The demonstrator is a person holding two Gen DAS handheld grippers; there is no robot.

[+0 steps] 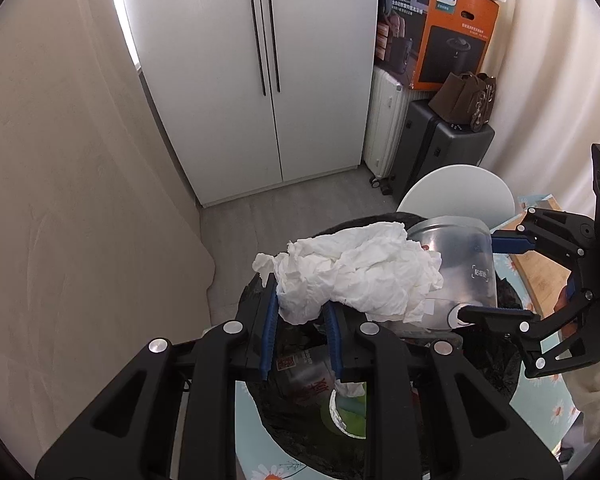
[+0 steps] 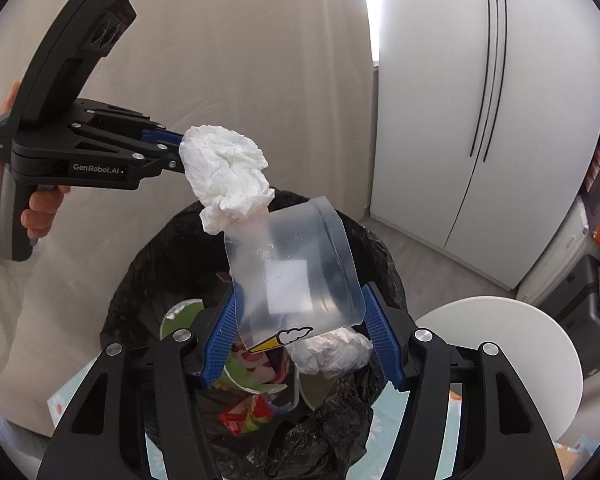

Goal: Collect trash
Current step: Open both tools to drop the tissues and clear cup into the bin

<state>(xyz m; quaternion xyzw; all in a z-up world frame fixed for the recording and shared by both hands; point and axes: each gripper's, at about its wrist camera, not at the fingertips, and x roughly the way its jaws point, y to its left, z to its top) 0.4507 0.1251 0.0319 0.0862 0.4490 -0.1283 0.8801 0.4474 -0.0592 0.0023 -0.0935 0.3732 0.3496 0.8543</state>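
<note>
My left gripper (image 1: 302, 320) is shut on a crumpled white tissue (image 1: 356, 272) and holds it above a black trash bag (image 1: 496, 356). In the right wrist view the left gripper (image 2: 172, 152) and the tissue (image 2: 224, 172) show at upper left. My right gripper (image 2: 304, 332) is shut on a clear plastic container (image 2: 296, 272) tilted over the bag (image 2: 148, 280). It also shows in the left wrist view (image 1: 496, 276), holding the container (image 1: 460, 264) beside the tissue. Wrappers, a green cup (image 2: 180, 316) and another tissue wad (image 2: 332, 352) lie in the bag.
A white round stool (image 2: 520, 356) stands to the right of the bag. A white cabinet (image 1: 252, 80) stands behind, with suitcases (image 1: 440, 152) and an orange box (image 1: 456, 36) beside it. A beige curtain (image 1: 60, 200) hangs at the left. A floral tablecloth (image 1: 556, 408) lies under the bag.
</note>
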